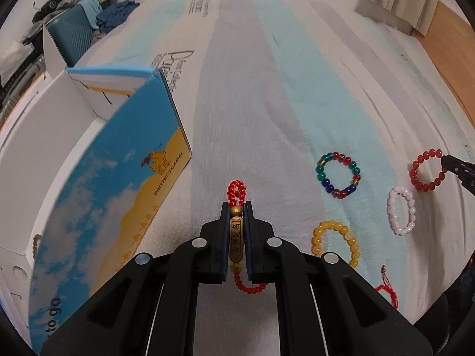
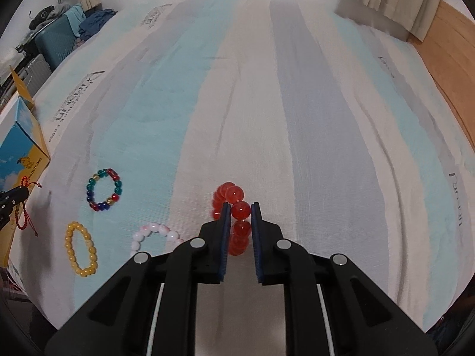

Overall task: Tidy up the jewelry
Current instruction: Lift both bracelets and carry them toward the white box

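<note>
At the far left stands an open cardboard box [image 1: 98, 178] with a blue-and-yellow printed flap, on a bed [image 1: 237, 89] covered by a sheet striped pale blue, grey and white. Just right of the box, the left tongs [image 1: 237, 207] are pinched tight on a red cord bracelet [image 1: 236, 234], gripping its brass plate; a red beaded loop pokes out past the tips and the rest of the cord hangs below. Further right, loose on the sheet, lie a yellow bead bracelet [image 1: 335, 241], a bracelet of green, blue and red beads [image 1: 338, 175] beyond it, and a pale pink bead bracelet [image 1: 400, 210]. A red knotted cord [image 1: 387, 292] lies near the bottom edge. At the far right, the right tongs [image 2: 240, 209] are closed narrowly on a bracelet of big red beads [image 2: 234, 222], one bead squeezed between the pads, the ring hanging above the sheet.
</note>
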The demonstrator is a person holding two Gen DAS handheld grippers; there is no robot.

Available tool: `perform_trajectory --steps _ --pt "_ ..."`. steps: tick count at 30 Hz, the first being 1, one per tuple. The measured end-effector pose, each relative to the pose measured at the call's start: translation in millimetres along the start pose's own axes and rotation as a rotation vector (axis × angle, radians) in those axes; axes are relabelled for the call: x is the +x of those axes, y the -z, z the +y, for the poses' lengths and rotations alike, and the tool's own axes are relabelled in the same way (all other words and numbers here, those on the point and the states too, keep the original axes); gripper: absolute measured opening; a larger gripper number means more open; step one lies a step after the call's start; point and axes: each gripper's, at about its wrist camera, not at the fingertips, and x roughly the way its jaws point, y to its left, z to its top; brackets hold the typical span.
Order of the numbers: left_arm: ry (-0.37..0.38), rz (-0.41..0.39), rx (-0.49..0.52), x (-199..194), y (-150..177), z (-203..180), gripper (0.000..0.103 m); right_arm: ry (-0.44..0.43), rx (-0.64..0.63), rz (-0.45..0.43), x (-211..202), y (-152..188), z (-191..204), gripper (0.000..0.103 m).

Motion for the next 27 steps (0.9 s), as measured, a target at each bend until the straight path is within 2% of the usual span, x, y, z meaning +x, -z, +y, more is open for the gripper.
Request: perform_trajectory --steps 15,27 --pt "-0.006 -0.041 0.013 -31 -7 0 0.007 -0.01 -0.017 -0.041 -27 -9 18 0.013" --pt "-0.02 -0.08 0.013 -59 -14 8 0.007 -0.022 -0.057 -0.1 -59 -23 47 0.013"
